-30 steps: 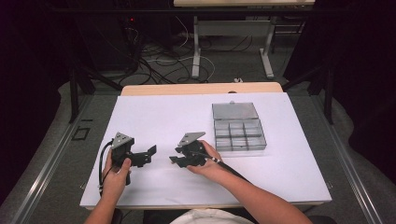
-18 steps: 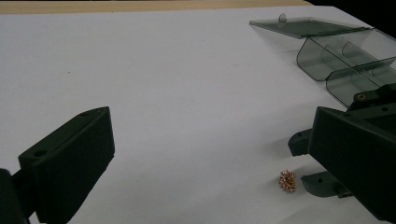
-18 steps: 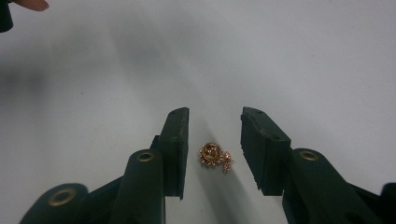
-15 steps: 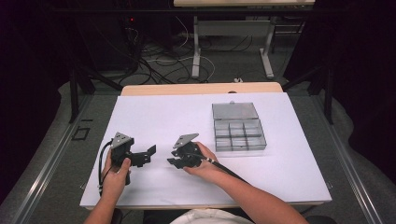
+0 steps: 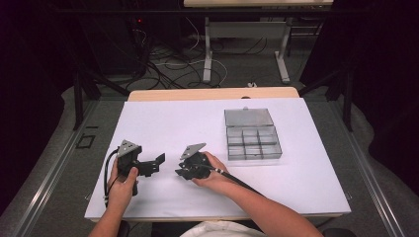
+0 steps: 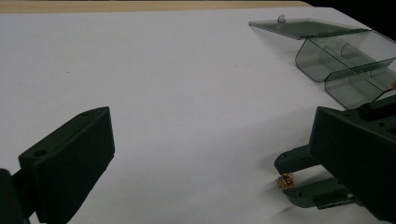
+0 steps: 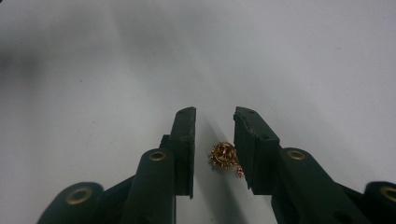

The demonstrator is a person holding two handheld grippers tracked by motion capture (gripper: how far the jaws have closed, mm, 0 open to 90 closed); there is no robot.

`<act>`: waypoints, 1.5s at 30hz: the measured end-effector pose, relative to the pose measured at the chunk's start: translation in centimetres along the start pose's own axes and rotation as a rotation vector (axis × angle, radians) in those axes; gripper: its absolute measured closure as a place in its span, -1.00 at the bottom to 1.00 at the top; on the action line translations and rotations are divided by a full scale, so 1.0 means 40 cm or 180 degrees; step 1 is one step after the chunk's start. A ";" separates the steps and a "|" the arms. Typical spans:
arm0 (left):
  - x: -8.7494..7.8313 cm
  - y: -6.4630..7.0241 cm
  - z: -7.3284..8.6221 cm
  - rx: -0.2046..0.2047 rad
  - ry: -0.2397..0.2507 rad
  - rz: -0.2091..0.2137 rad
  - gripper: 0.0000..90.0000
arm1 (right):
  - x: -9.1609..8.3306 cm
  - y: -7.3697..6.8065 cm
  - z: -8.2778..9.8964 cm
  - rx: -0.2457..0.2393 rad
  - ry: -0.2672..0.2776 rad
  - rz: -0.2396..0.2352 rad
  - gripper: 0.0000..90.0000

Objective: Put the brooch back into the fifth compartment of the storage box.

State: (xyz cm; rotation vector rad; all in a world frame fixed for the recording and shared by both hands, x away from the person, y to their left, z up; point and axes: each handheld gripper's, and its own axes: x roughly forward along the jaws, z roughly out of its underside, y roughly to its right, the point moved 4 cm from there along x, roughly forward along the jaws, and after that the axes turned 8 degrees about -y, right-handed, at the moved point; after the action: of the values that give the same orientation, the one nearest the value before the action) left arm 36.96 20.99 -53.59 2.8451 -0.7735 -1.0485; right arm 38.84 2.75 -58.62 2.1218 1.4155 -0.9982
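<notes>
A small gold ornament (image 7: 223,155) with tiny spikes lies on the white table sheet (image 7: 280,56), between the two jaws of my right gripper (image 7: 215,114). The jaws stand open a little, one on each side of it, and the piece sits close to the right-hand jaw. From the left gripper view the same ornament (image 6: 286,180) lies between the right gripper's fingertips (image 6: 299,161). My left gripper (image 6: 210,121) is wide open and holds nothing. In the high view, the left gripper (image 5: 159,161) and right gripper (image 5: 180,173) sit side by side near the front of the table.
A clear grey compartment box (image 5: 253,144) with its lid (image 5: 248,117) laid open stands to the right of the grippers; the same box (image 6: 345,60) appears in the left gripper view. White sheet (image 5: 188,123) covers the table. Cables and table legs lie on the floor beyond.
My right gripper has shifted slightly left and toward the person. The left gripper has stayed where it was.
</notes>
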 end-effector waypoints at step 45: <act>0.000 -0.003 0.000 -0.0020 -0.0019 0.0012 -0.99 | -0.007 0.010 0.009 0.0344 -0.0087 0.0099 0.75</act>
State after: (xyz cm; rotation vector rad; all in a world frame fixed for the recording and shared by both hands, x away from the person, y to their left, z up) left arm 37.00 21.08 -53.60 2.8354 -0.7744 -1.0574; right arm 39.02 2.17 -58.67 2.1908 1.3397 -1.1104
